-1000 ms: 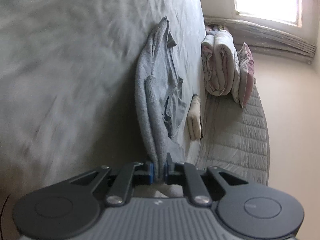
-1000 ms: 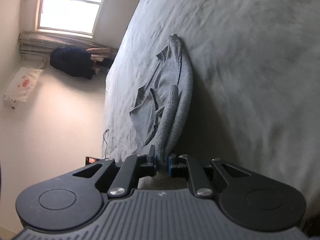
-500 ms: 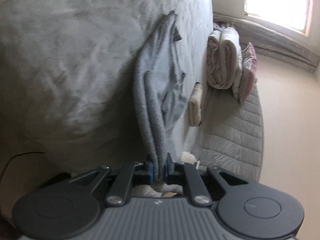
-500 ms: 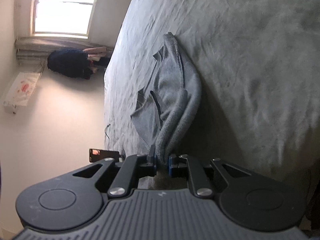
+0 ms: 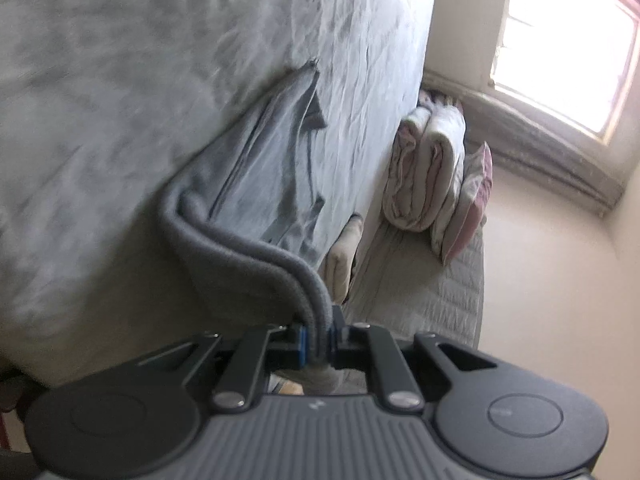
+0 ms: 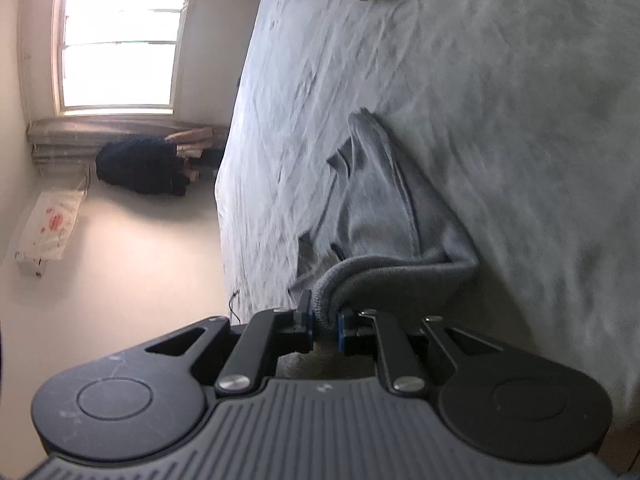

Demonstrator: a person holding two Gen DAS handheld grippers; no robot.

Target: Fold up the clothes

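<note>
I see the wide bed with its wrinkled pale grey sheet (image 5: 120,100) filling most of both views. On it lies the soft grey knitted sweater (image 5: 276,168), stretching from the fingers toward 12 o'clock, its near ribbed hem lifted off the sheet. A folded pink-and-white quilt (image 5: 428,172) sits at 2 o'clock in my left view; a dark bundle of clothing (image 6: 144,166) lies under the window at 10 o'clock in my right view. My left gripper (image 5: 318,340) has its fingers clamped on the hem; my right gripper (image 6: 324,324) likewise pinches the hem.
</note>
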